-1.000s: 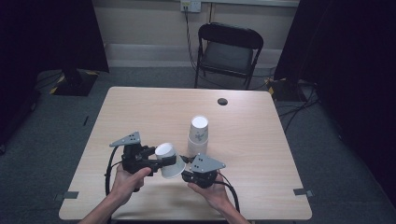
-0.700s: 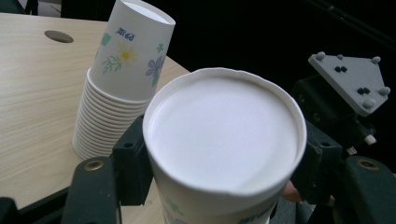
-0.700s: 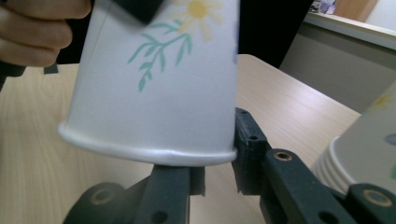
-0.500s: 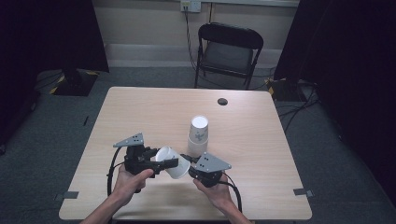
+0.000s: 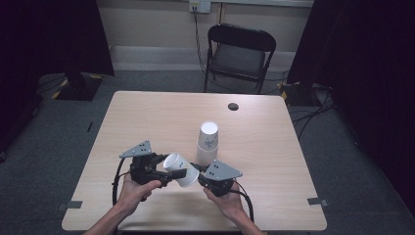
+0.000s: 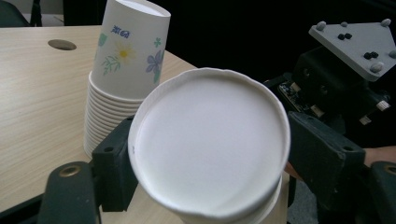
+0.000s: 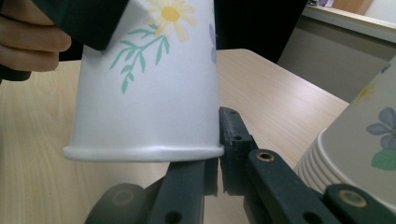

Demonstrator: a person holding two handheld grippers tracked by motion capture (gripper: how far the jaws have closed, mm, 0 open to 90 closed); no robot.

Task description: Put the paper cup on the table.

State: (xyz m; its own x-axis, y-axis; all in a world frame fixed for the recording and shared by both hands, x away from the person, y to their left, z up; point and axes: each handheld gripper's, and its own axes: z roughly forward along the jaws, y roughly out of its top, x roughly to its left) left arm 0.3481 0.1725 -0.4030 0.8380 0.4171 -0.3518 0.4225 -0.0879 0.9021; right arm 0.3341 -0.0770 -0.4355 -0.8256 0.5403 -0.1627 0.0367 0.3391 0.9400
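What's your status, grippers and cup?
Left gripper jaws just opening, flowered white paper cup between them. Right gripper shut on its rim. Stack of matching paper cups close by.

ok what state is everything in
white flowered paper cup: lying sideways in the air, rim pinched
left tongs: just been opening, cup base between them
right tongs: shut on cup rim
stack of flowered paper cups: upside down, nested
black folding chair: unfolded

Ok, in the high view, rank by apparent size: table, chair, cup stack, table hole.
1. Table, largest by far.
2. Chair, though it stands farther off, so it looks smaller than it is.
3. Cup stack.
4. Table hole, smallest.
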